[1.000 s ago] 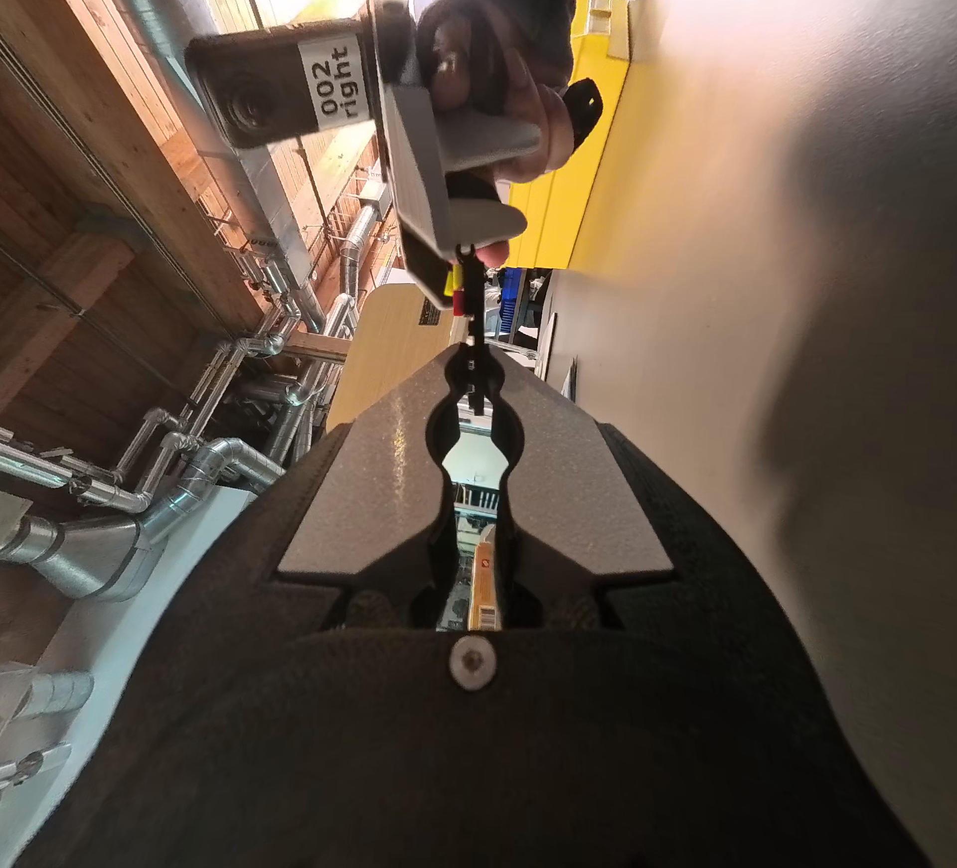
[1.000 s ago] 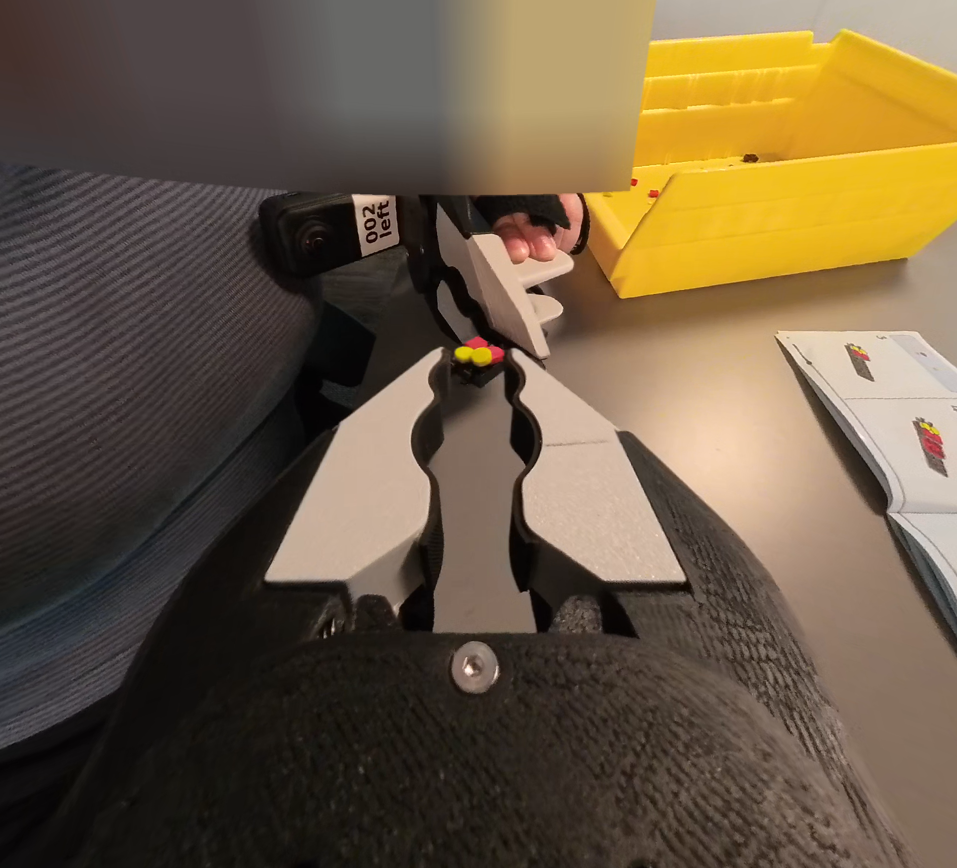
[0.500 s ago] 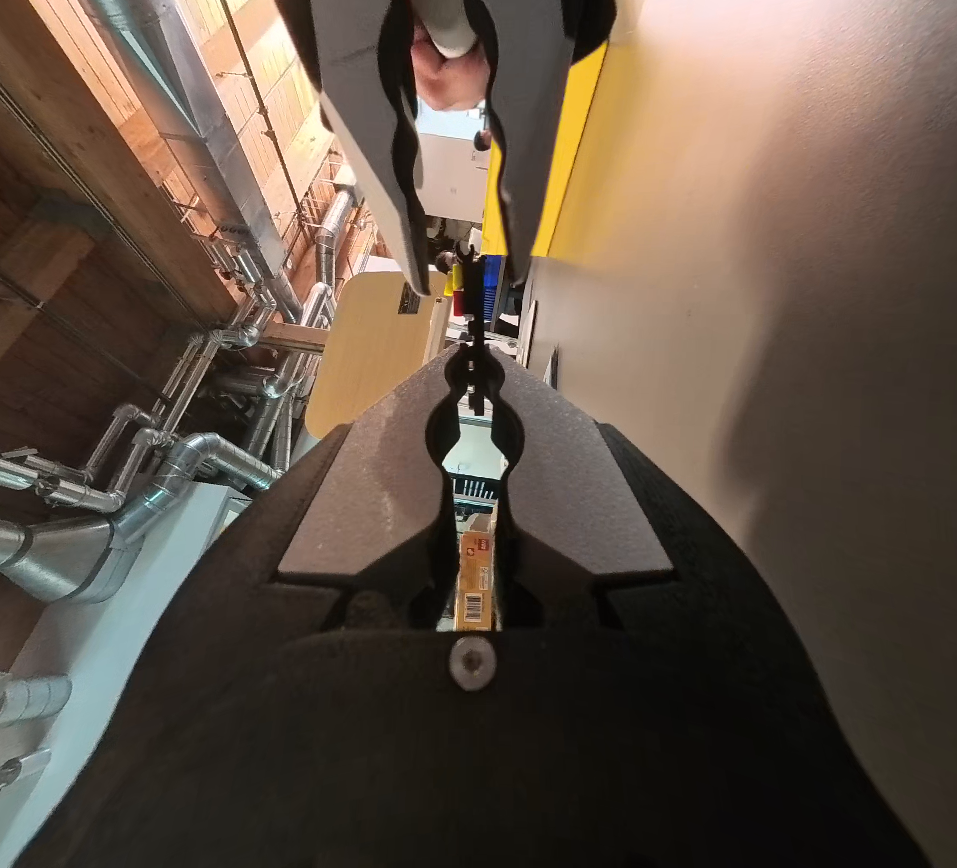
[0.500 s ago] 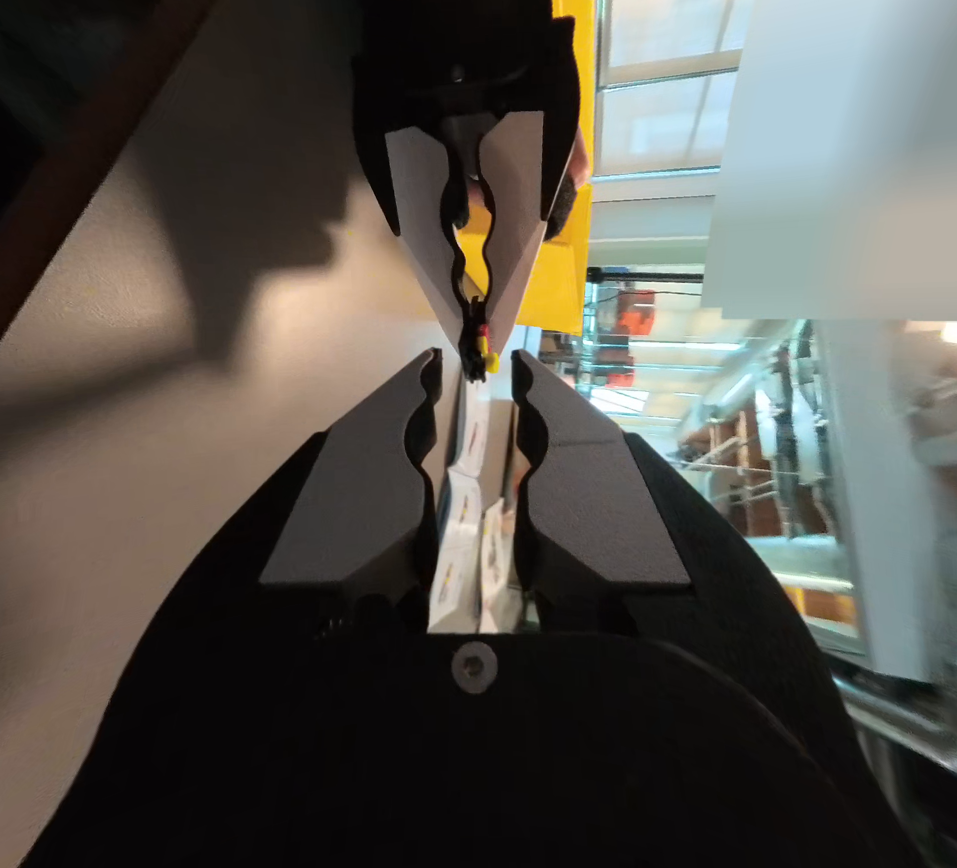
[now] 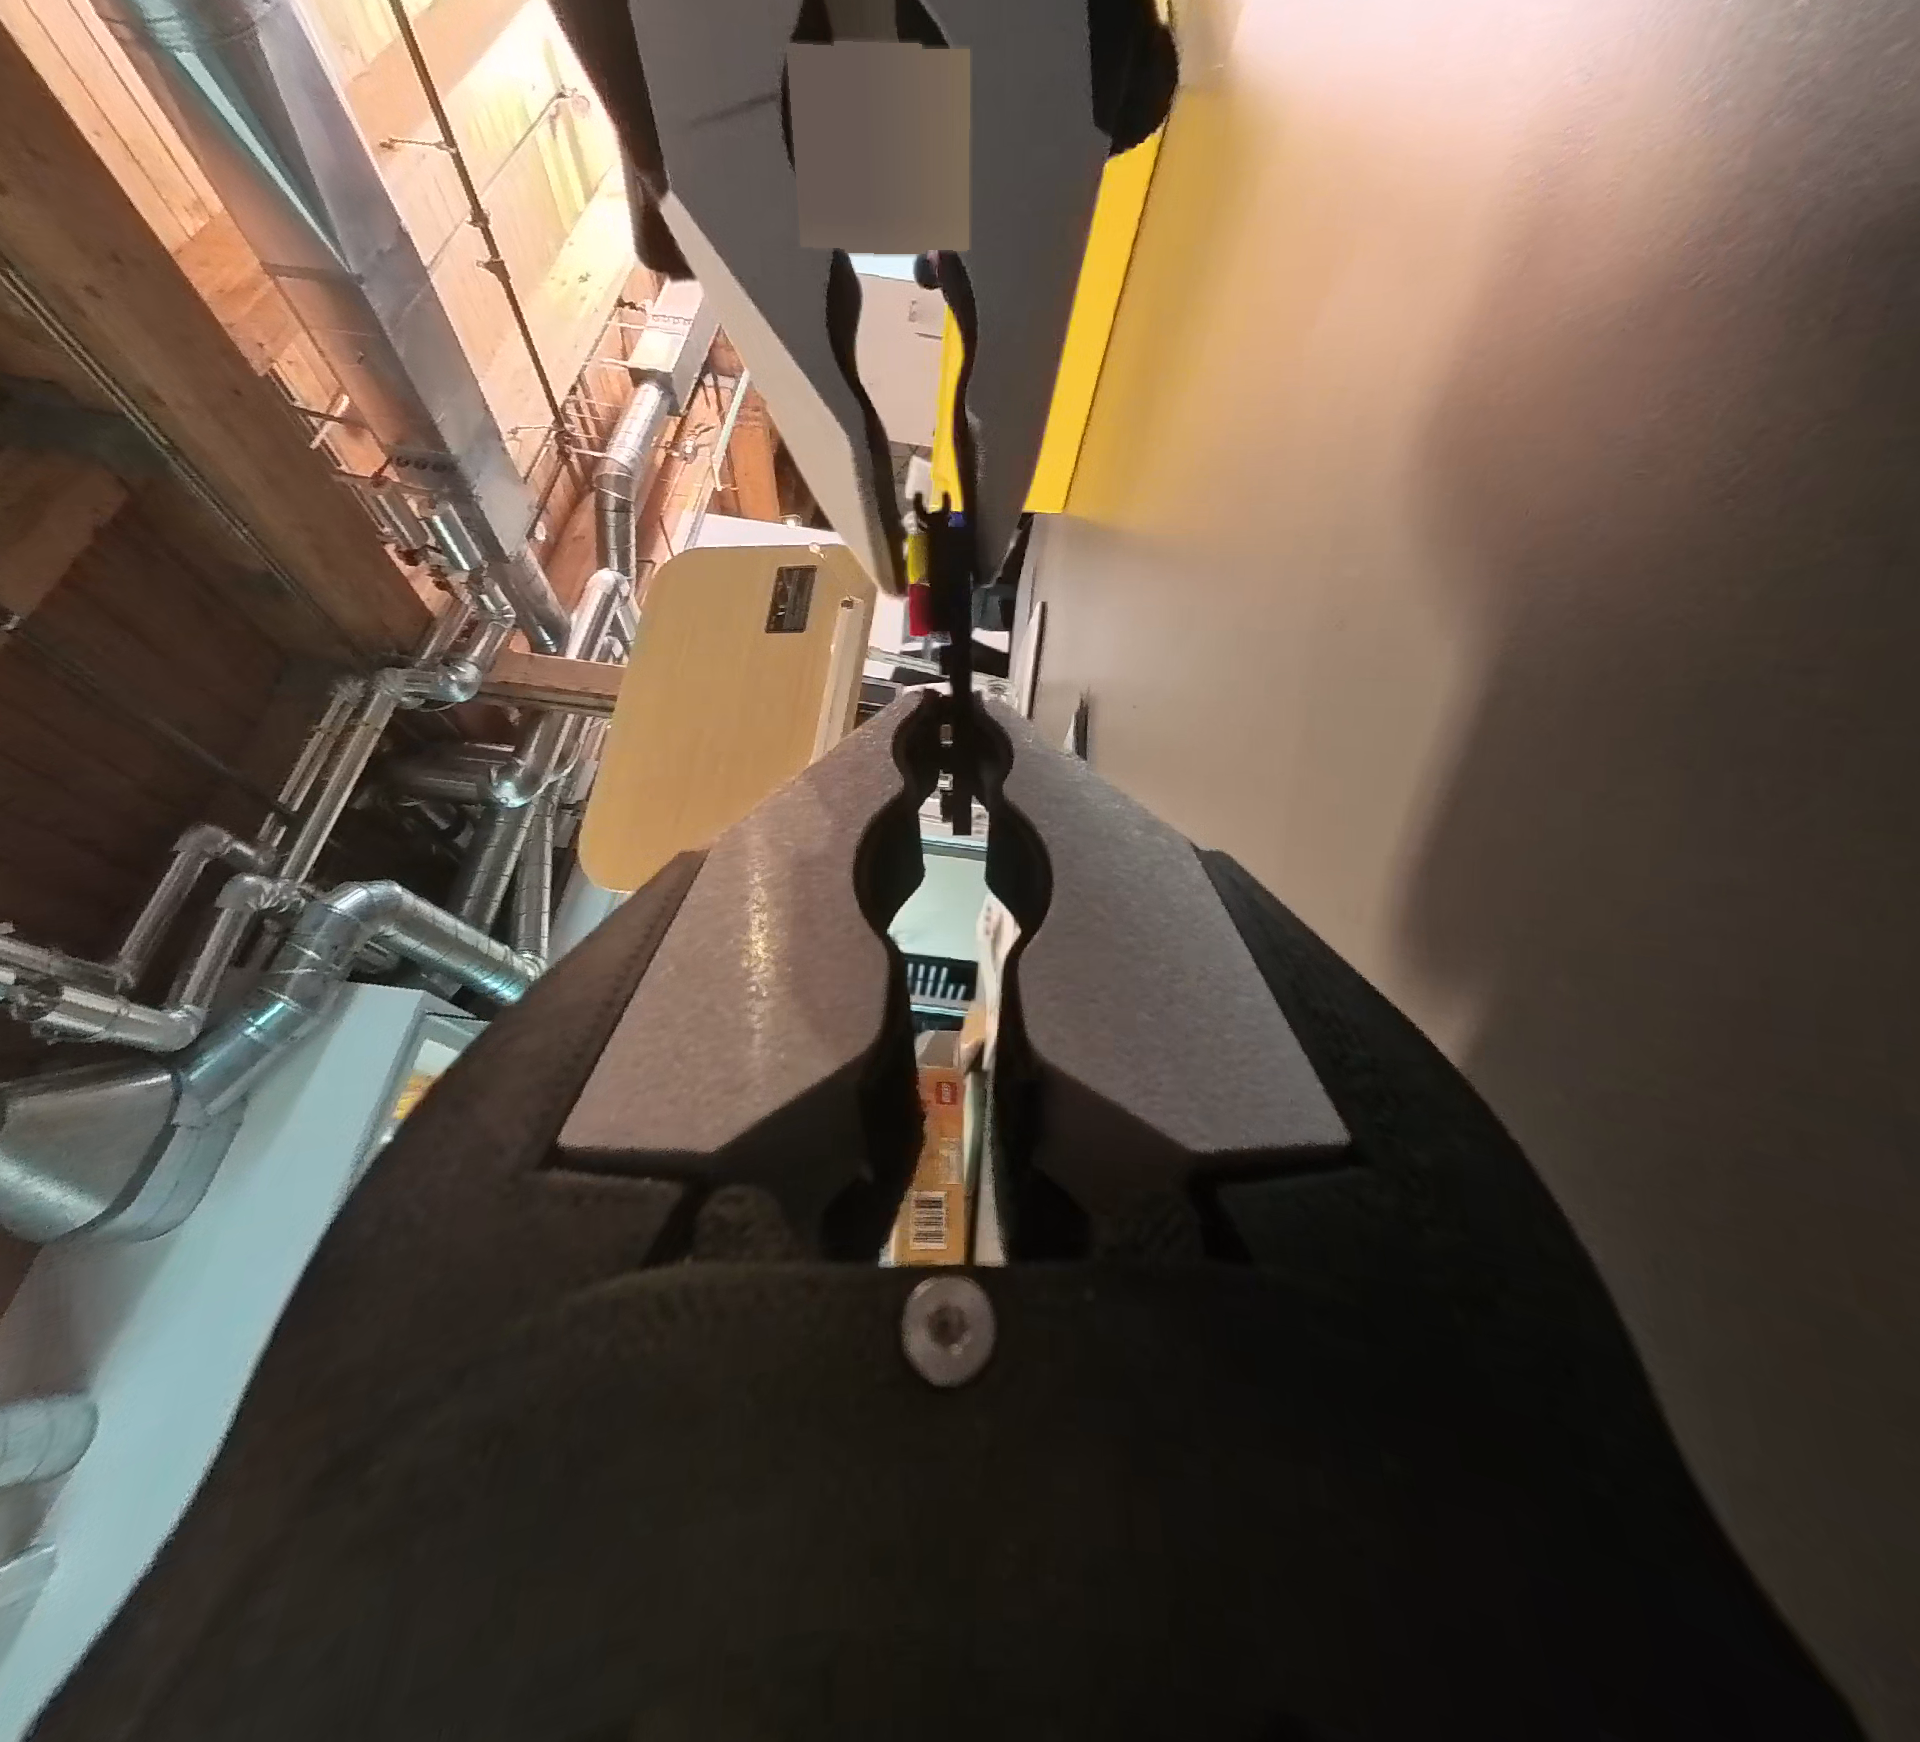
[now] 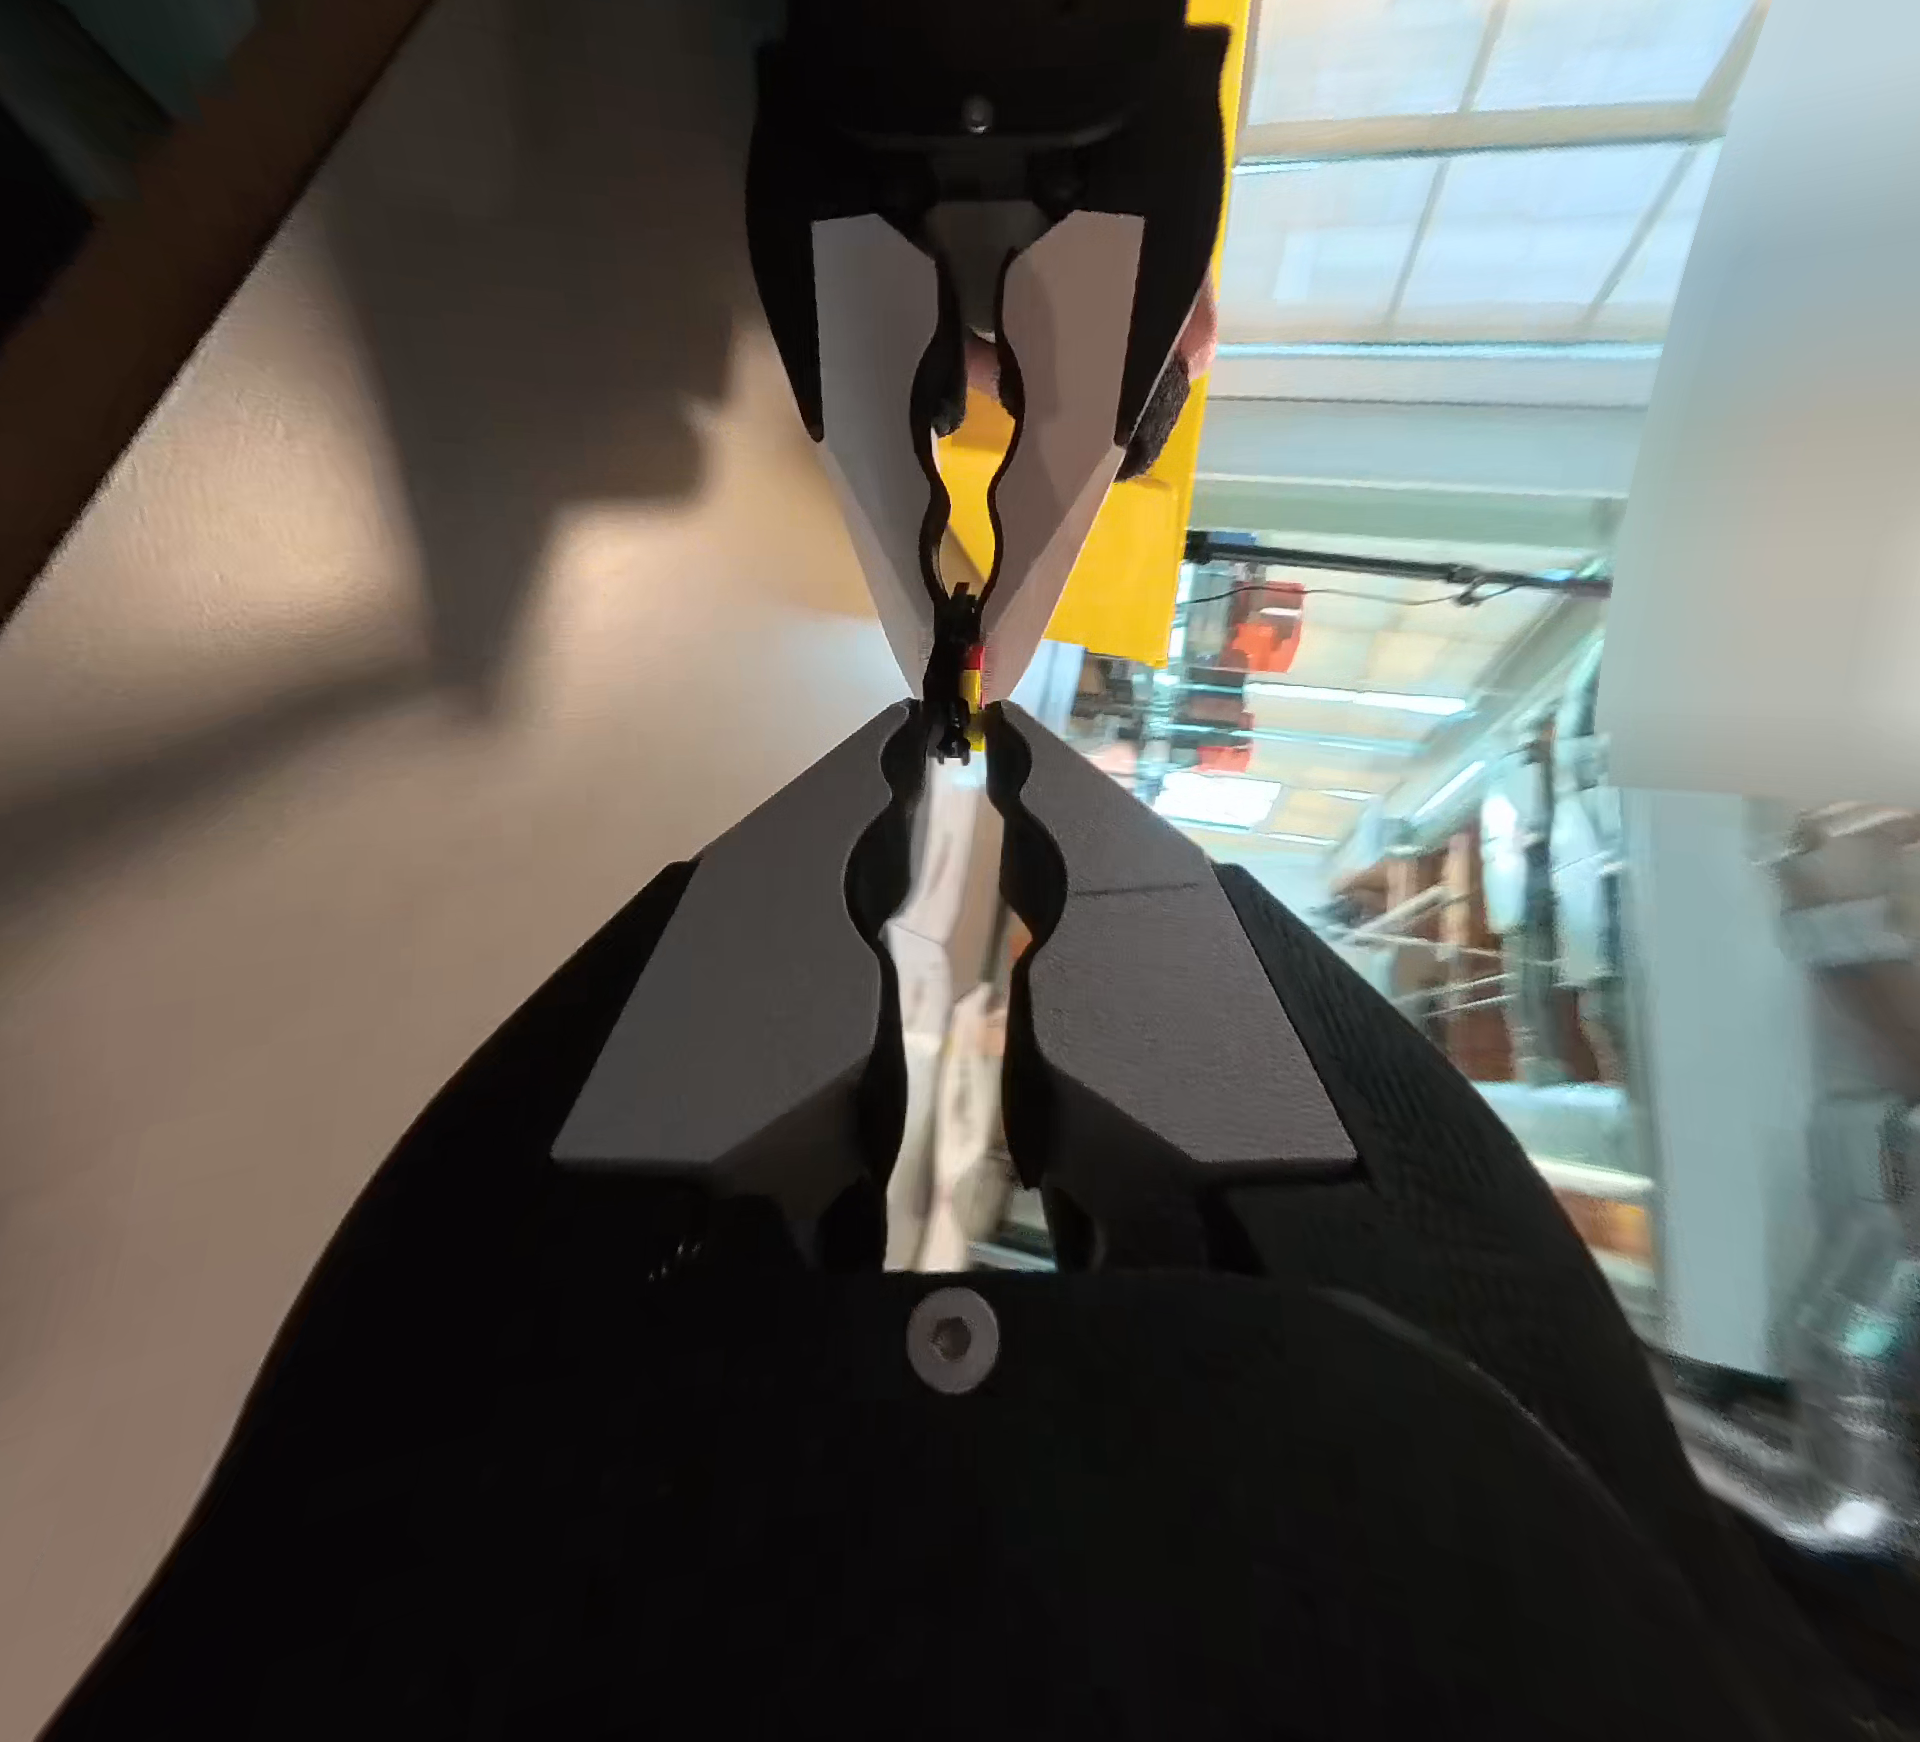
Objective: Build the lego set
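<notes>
The small lego build (image 5: 948, 612), black with yellow and red bits, is held in the air between the two grippers, which are met tip to tip. It is pinched at one end by the left gripper (image 5: 954, 705) and at the other by the right gripper (image 6: 956, 716). A yellow bin (image 6: 1164, 539) on the grey table (image 6: 312, 653) is seen behind them.

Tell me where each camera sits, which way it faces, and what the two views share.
Left wrist view: sits on the left gripper, rolled sideways, facing the right gripper tip to tip; table on its right; own grey fingers and black body show.
Right wrist view: sits on the right gripper, also rolled, facing the left gripper; table on its left; own fingers and a bit of hand show.
Shared: small lego assembly between the tips, yellow bin.
</notes>
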A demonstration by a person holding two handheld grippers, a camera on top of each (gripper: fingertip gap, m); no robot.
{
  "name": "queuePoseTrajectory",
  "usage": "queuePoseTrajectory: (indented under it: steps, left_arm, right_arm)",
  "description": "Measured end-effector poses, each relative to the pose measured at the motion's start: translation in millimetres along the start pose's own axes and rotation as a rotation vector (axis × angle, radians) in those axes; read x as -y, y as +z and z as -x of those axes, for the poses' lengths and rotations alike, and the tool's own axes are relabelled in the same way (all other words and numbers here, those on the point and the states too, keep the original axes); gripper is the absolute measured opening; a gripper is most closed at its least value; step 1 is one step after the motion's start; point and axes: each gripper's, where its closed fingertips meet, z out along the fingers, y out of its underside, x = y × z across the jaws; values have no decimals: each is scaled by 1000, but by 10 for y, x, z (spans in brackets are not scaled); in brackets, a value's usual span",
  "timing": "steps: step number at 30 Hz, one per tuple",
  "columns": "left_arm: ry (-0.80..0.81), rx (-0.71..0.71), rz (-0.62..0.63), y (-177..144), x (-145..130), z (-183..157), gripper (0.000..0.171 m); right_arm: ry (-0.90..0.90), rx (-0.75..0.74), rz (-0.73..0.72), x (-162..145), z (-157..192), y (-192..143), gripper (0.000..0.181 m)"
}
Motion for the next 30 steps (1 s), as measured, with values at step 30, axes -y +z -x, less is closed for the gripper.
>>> queuePoseTrajectory:
  steps: [30]
  left_arm:
    - [35,-67,525,397,-918,-178,3]
  right_arm:
    - [1355,371,-199,-835,65,589,40]
